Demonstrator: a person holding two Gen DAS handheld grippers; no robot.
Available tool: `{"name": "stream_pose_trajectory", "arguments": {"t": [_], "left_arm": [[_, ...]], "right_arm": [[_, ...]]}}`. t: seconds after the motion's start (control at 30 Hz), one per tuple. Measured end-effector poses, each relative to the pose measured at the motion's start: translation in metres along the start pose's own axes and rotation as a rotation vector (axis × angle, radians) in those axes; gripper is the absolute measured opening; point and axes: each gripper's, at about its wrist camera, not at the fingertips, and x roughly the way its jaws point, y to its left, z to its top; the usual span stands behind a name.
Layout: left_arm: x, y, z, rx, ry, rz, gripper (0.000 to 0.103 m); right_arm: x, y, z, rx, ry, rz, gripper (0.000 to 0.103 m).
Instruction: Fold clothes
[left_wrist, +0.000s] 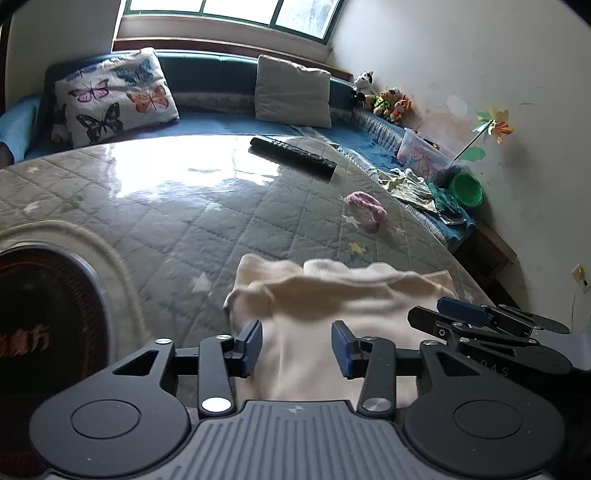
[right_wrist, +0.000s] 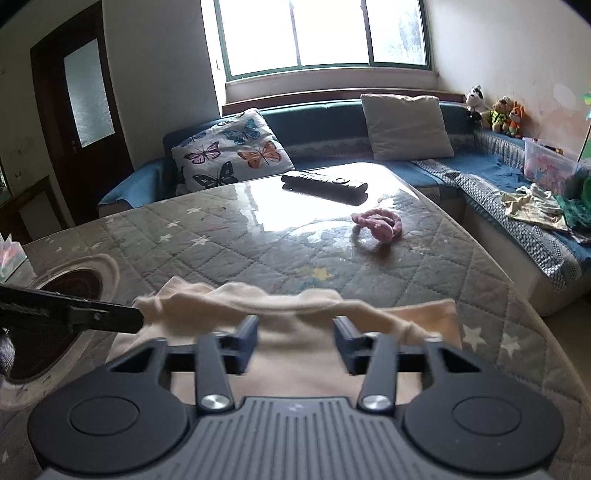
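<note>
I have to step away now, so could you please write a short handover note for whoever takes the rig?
Left gripper: open, over the cream garment, gripping nothing.
Right gripper: open, over the same garment.
The garment lies partly folded and rumpled at the near edge of the quilted table. The remote and pink band lie farther back.
Left: finish and flatten the fold; more clothes wait on the sofa.

1. The soft cream knit garment (left_wrist: 325, 314) is plain pale cream, with no pattern.
2. The quilted table cover (right_wrist: 229, 251) is grey-green, diamond-stitched, scattered with white stars.
3. The twisted pink fabric band (right_wrist: 380, 225) is dusty pink.
4. The long remote control (right_wrist: 325, 182) is black.
5. The butterfly-print cushion (left_wrist: 114, 96) is white with multicoloured butterflies.
6. The sofa cover (right_wrist: 476, 170) is blue.
</note>
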Motion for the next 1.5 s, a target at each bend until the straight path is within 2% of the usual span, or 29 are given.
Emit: {"name": "stream_pose_trajectory", "arguments": {"t": [0.03, 0.1, 0.17, 0.3, 0.37, 0.47, 0.7, 0.87, 1.07, 1.27, 1.4, 1.5], "left_arm": [[-0.006, 0.001, -0.006, -0.002, -0.002, 0.003, 0.056], [-0.015, 0.002, -0.015, -0.006, -0.006, 0.013, 0.058], [-0.024, 0.004, -0.027, -0.004, -0.009, 0.025, 0.061], [-0.038, 0.011, -0.045, -0.012, -0.013, 0.045, 0.074], [-0.044, 0.014, -0.054, -0.014, -0.012, 0.061, 0.079], [-0.055, 0.019, -0.063, -0.016, -0.033, 0.082, 0.086], [-0.073, 0.033, -0.073, -0.037, -0.086, 0.107, 0.102], [-0.082, 0.041, -0.076, -0.047, -0.111, 0.122, 0.103], [-0.092, 0.049, -0.078, -0.083, -0.140, 0.132, 0.103], [-0.099, 0.056, -0.084, -0.090, -0.146, 0.157, 0.103], [-0.100, 0.059, -0.088, -0.088, -0.147, 0.171, 0.103], [-0.099, 0.058, -0.089, -0.085, -0.147, 0.171, 0.103]], "right_arm": [[-0.005, 0.002, -0.004, -0.005, 0.000, -0.002, 0.050], [-0.013, 0.006, -0.013, -0.008, 0.006, 0.003, 0.055], [-0.019, 0.010, -0.022, -0.014, 0.014, 0.003, 0.056], [-0.026, 0.020, -0.040, -0.041, 0.022, -0.017, 0.059], [-0.029, 0.028, -0.048, -0.085, 0.011, -0.046, 0.065], [-0.031, 0.036, -0.055, -0.133, -0.002, -0.085, 0.066], [-0.033, 0.048, -0.055, -0.146, -0.011, -0.085, 0.069], [-0.035, 0.054, -0.058, -0.169, -0.022, -0.105, 0.069], [-0.039, 0.078, -0.048, -0.194, -0.054, -0.033, 0.070], [-0.021, 0.110, -0.044, -0.227, -0.042, 0.037, 0.070], [-0.005, 0.119, -0.054, -0.253, 0.006, 0.044, 0.070], [-0.013, 0.116, -0.055, -0.250, -0.009, 0.045, 0.070]]}}
